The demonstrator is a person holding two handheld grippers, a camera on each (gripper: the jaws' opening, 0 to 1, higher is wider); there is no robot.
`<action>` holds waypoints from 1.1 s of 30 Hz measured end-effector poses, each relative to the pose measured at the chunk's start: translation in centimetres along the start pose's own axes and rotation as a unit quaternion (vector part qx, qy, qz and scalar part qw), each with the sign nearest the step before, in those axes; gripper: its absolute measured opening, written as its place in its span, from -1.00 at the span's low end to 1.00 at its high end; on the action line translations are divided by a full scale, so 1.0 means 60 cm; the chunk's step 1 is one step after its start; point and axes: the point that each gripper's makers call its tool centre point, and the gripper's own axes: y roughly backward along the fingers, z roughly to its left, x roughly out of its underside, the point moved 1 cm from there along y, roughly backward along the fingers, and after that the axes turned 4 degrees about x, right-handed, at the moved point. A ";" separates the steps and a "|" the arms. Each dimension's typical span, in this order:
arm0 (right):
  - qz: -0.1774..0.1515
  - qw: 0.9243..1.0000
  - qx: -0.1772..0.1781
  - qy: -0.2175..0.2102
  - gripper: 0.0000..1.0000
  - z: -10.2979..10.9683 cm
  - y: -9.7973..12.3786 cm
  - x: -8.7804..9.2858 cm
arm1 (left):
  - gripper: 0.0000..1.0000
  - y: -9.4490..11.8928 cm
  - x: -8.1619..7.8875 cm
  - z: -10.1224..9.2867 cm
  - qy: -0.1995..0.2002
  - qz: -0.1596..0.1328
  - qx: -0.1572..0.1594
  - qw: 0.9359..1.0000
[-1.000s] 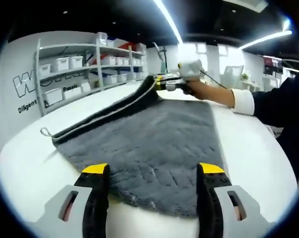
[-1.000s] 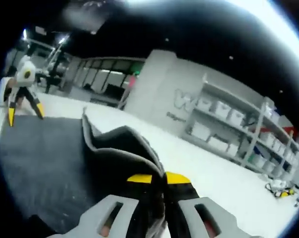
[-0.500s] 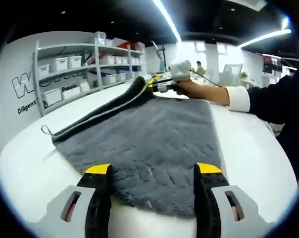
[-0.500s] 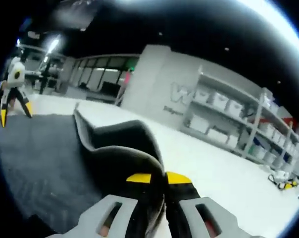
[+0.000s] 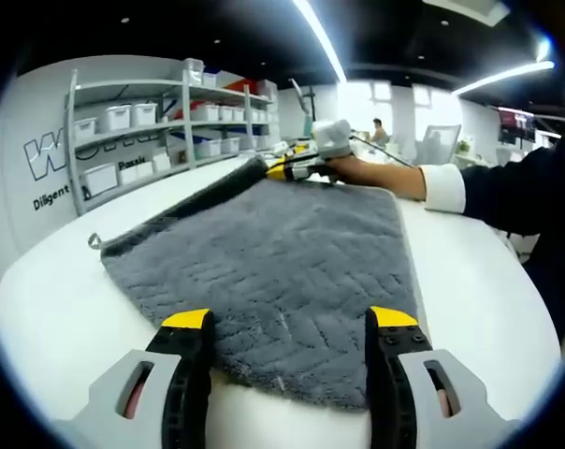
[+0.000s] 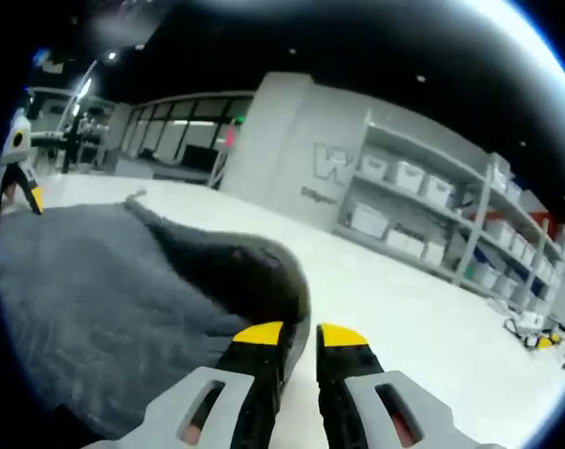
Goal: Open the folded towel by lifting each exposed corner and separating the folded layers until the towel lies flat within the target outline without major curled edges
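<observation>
Along the wall stands a white shelving unit [image 5: 142, 117] stacked with storage bins. On the white table [image 5: 49, 299] the grey towel [image 5: 273, 257] lies spread out, its far edge still rolled up in a low curl. The left gripper [image 5: 290, 320] hangs just above the towel's near edge, jaws wide apart. At the far corner a hand [image 5: 357, 171] holds the right gripper [image 6: 296, 334], its jaws slightly parted beside the curled edge, gripping nothing.

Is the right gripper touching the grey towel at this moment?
Touching. In the right gripper view, the right gripper stands slightly parted, and the curled edge of the towel lies against the inner side of its left jaw.
</observation>
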 end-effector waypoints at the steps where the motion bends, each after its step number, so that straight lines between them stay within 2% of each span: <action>1: 0.002 1.000 0.000 0.007 -0.87 0.001 -0.001 0.001 | 0.29 0.000 0.000 0.000 0.000 0.000 -0.001 1.000; 7: 0.012 0.999 0.019 0.034 -0.94 -0.012 -0.001 0.006 | 0.29 0.001 -0.001 0.002 0.000 0.000 -0.003 1.000; 9: 0.006 1.000 0.016 -0.007 -0.94 -0.016 0.006 0.002 | 0.29 0.001 -0.002 0.001 -0.007 0.001 -0.005 1.000; 12: 0.001 1.000 0.010 -0.017 -0.92 -0.018 0.015 -0.006 | 0.31 0.004 -0.006 0.000 -0.025 0.003 -0.009 1.000; 14: -0.002 1.000 -0.015 -0.024 -0.90 0.001 0.020 -0.013 | 0.33 0.005 -0.006 0.001 -0.027 0.003 -0.012 1.000; 16: 0.000 0.999 -0.025 -0.029 -0.83 0.013 0.026 -0.016 | 0.35 0.008 -0.007 0.003 -0.022 0.000 -0.012 1.000; 18: 0.006 0.997 -0.050 -0.052 -0.80 0.033 0.033 -0.019 | 0.40 0.010 -0.006 0.008 0.002 -0.003 -0.015 1.000; 23: 0.051 0.989 -0.086 -0.110 -0.65 0.061 0.054 -0.005 | 0.45 0.015 -0.007 0.015 0.022 -0.008 -0.017 1.000; 25: 0.047 0.989 -0.084 -0.109 -0.59 0.060 0.060 -0.008 | 0.46 0.018 -0.005 0.016 0.023 -0.005 -0.016 1.000; 28: 0.066 0.988 -0.087 -0.110 -0.43 0.065 0.064 0.004 | 0.55 0.015 -0.004 0.012 0.023 -0.004 -0.010 1.000; 29: 0.076 0.986 -0.083 -0.121 -0.39 0.064 0.064 0.011 | 0.62 0.011 -0.006 0.005 0.031 -0.009 0.005 0.999; 31: 0.088 0.982 -0.087 -0.139 -0.39 0.071 0.065 0.020 | 0.70 0.007 -0.006 -0.001 0.039 -0.008 0.010 0.999; 33: 0.091 0.982 -0.088 -0.138 -0.39 0.074 0.064 0.025 | 0.69 0.004 -0.006 -0.007 0.030 -0.005 0.011 0.999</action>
